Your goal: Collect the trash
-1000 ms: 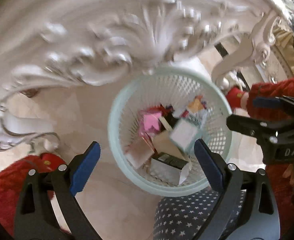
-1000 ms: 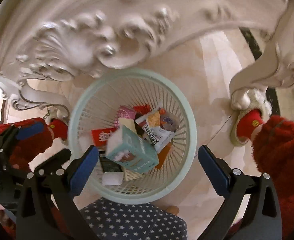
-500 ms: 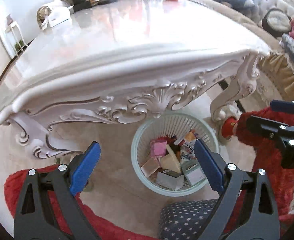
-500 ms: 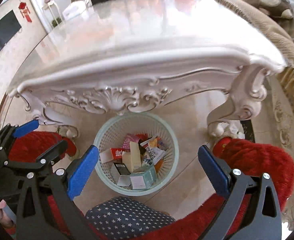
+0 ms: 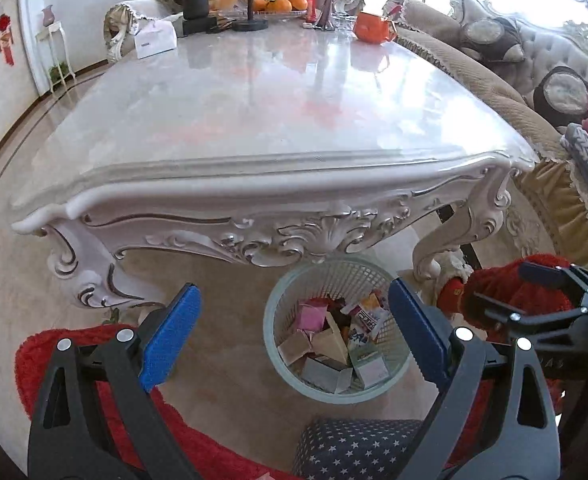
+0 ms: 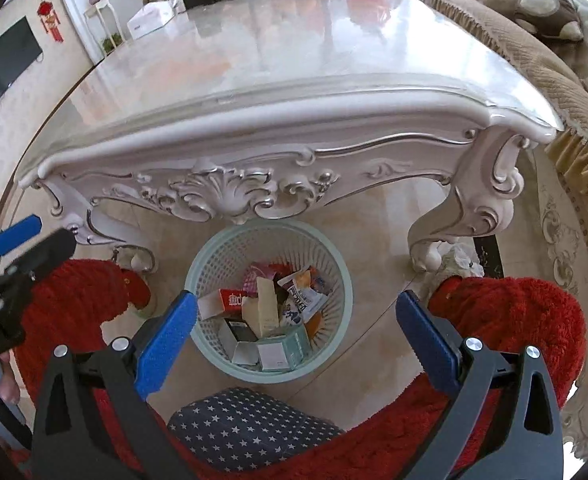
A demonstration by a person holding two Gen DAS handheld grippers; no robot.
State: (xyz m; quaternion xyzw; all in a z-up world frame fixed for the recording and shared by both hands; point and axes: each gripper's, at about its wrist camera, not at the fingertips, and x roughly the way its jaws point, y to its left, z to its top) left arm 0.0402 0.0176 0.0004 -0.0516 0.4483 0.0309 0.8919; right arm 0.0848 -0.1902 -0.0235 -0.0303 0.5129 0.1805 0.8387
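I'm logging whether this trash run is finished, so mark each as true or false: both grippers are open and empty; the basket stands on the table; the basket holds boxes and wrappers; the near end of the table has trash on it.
1. Both the left gripper and the right gripper are open and empty. True.
2. The basket stands on the table. False: it stands on the floor, below the table's carved edge.
3. The basket holds boxes and wrappers. True.
4. The table's near end has trash on it. False: things stand only at its far end.
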